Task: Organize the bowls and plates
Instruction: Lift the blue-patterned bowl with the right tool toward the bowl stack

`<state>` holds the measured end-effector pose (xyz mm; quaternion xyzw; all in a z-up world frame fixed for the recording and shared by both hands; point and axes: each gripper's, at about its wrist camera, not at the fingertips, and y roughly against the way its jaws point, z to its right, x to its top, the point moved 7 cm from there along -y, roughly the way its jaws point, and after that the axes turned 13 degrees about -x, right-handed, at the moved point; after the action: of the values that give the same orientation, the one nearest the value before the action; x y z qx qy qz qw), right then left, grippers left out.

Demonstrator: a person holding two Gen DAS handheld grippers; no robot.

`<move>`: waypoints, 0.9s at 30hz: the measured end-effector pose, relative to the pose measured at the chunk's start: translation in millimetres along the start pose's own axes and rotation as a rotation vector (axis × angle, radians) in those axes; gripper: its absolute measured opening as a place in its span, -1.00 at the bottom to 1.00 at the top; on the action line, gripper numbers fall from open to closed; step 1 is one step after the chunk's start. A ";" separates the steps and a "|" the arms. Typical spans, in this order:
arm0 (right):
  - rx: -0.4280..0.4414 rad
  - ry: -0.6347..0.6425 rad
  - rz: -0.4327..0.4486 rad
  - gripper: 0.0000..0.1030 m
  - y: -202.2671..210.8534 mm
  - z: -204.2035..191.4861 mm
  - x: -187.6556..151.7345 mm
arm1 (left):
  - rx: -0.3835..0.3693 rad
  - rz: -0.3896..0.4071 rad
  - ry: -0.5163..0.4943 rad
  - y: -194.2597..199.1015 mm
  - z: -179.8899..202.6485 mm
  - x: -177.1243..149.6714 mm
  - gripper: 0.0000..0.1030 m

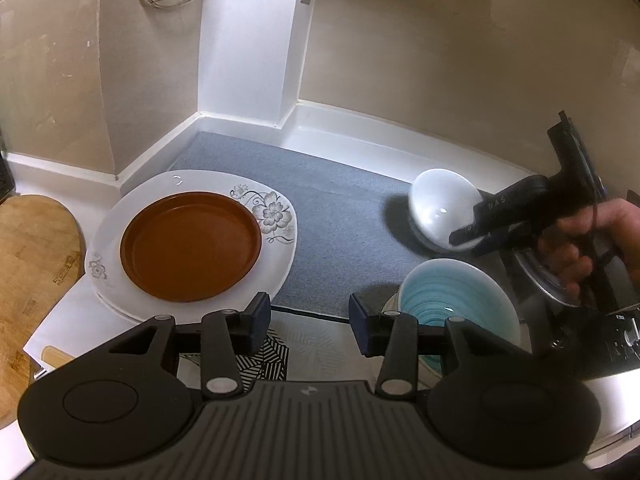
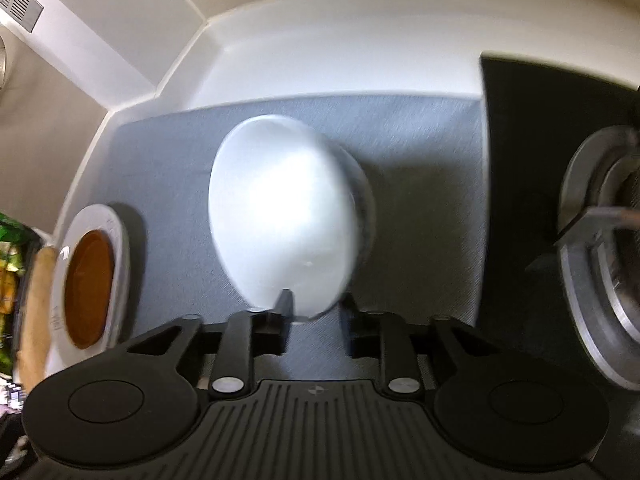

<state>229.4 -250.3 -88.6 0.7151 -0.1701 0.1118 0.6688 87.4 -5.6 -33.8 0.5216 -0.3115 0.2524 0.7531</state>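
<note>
A brown plate [image 1: 191, 246] lies on a white floral plate [image 1: 276, 216] at the left of a grey mat [image 1: 332, 208]. My left gripper [image 1: 310, 320] is open and empty, low over the mat's front edge. A blue-striped bowl [image 1: 452, 300] stands just right of it. My right gripper [image 2: 316, 312] is shut on the rim of a white bowl [image 2: 284, 216], tilted on its side above the mat [image 2: 420, 152]. That bowl also shows in the left wrist view [image 1: 440, 208], with the right gripper [image 1: 466, 238] on it. The stacked plates [image 2: 88, 276] lie at the left of the right wrist view.
A wooden board [image 1: 32, 264] lies at the far left. A stove burner [image 2: 600, 240] and a black hob sit to the right. White walls and a skirting [image 1: 248, 120] close off the back corner. A patterned mat [image 1: 276, 352] lies under my left gripper.
</note>
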 end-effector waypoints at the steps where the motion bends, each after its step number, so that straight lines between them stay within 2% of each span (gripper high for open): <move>1: -0.025 0.006 0.036 -0.13 1.2 1.4 3.3 | 0.002 0.000 0.001 -0.2 -0.2 -0.1 -0.04; 5: -0.088 0.070 0.146 -0.10 -0.4 2.0 17.6 | 0.004 -0.003 -0.003 -1.5 1.1 0.3 -0.04; 15: -0.120 0.060 0.159 -0.11 -23.6 18.7 32.4 | -0.003 0.004 0.005 -7.3 -2.1 6.0 -0.03; 22: -0.165 0.032 0.193 -0.11 -29.3 27.1 44.2 | -0.061 -0.010 -0.038 -24.9 6.9 16.4 -0.03; 23: -0.165 0.033 0.174 -0.25 -33.7 27.0 44.2 | -0.071 -0.013 -0.045 -28.6 9.0 18.3 -0.03; 24: -0.142 0.032 0.160 -0.51 -36.6 25.1 43.8 | -0.081 -0.015 -0.051 -31.3 10.3 20.1 -0.03; 26: -0.114 0.034 0.161 -0.79 -36.8 19.8 45.0 | -0.099 -0.020 -0.059 -36.4 11.7 23.1 -0.03; 27: -0.122 0.044 0.170 -0.80 -35.5 17.3 45.1 | -0.108 -0.021 -0.062 -38.7 12.8 24.7 -0.03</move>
<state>283.5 -270.0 -105.2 0.6535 -0.2217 0.1734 0.7026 128.9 -29.0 -36.7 0.4911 -0.3421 0.2111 0.7728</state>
